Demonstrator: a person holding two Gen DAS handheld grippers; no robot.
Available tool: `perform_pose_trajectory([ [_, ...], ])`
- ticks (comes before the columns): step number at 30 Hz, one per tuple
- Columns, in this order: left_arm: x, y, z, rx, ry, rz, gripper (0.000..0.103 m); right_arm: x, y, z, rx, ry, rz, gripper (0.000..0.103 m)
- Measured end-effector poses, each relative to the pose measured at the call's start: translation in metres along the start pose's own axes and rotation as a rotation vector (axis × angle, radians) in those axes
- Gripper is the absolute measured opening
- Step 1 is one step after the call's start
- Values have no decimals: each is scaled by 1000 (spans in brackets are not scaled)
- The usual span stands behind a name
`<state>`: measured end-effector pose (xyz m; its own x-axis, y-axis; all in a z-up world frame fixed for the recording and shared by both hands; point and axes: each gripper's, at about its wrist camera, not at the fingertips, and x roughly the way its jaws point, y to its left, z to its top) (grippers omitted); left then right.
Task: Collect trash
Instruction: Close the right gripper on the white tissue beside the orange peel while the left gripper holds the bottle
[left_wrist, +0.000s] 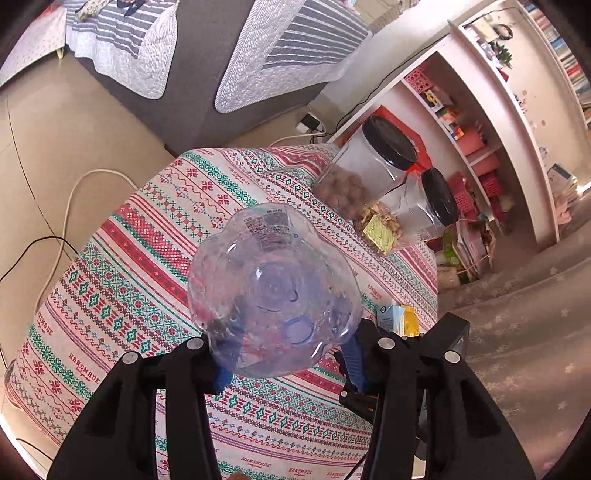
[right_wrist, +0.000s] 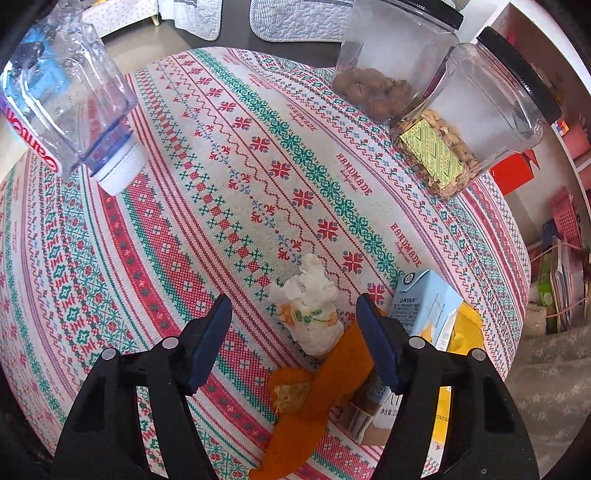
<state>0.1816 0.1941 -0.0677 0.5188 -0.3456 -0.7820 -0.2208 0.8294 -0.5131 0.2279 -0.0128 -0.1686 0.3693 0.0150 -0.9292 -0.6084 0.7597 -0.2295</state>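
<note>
Bottle (right_wrist: 62, 96), label partly unreadable, clamped in left gripper (left_wrist: 284, 363); right gripper (right_wrist: 295, 339) spread over "HANDMADE" tablecloth (right_wrist: 221, 166).

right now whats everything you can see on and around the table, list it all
plastic bottle: 1, clear with white cap, held above the table by the left gripper
crumpled tissue: 1, white with a floral print, on the cloth between the right fingers
orange peel: several pieces, orange, under and in front of the tissue
carton: 1, light blue and yellow, lying right of the peel
jars: 2, clear with black lids, far right of the table, nuts inside
tablecloth: 1, red, green and white pattern, covering the table
shelf unit: 1, white, beyond the table
left gripper: black, blue pads, closed on the bottle
right gripper: black, blue pads, open
</note>
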Motion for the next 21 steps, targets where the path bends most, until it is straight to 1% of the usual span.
perform_pose_trajectory([
  [2, -1, 2, 0, 0, 3, -1, 47, 5, -3, 2, 7, 16, 2, 61],
  [3, -1, 3, -1, 2, 6, 0, 47, 11, -3, 5, 13, 26, 6, 49],
  [4, -1, 3, -1, 3, 7, 2, 47, 15, -3, 6, 22, 35, 20, 44],
  [5, -1, 4, -1, 3, 9, 3, 47, 15, -4, 7, 37, 21, 33, 39],
  [6, -1, 5, -2, 2, 10, 5, 47, 14, -6, 8, 50, 10, 20, 32],
  [8, -1, 7, -1, -2, 8, 6, 47, 12, -10, 8, 83, 1, 31, 31],
  [11, -3, 9, 0, -8, 2, 11, 47, 4, -13, 11, 110, -36, 32, 30],
  [15, -4, 10, 1, -16, -8, 15, 47, -22, -13, 20, 148, -106, 41, 30],
  [21, -13, 6, 1, -16, -35, 9, 47, -69, -7, 29, 155, -224, 21, 30],
])
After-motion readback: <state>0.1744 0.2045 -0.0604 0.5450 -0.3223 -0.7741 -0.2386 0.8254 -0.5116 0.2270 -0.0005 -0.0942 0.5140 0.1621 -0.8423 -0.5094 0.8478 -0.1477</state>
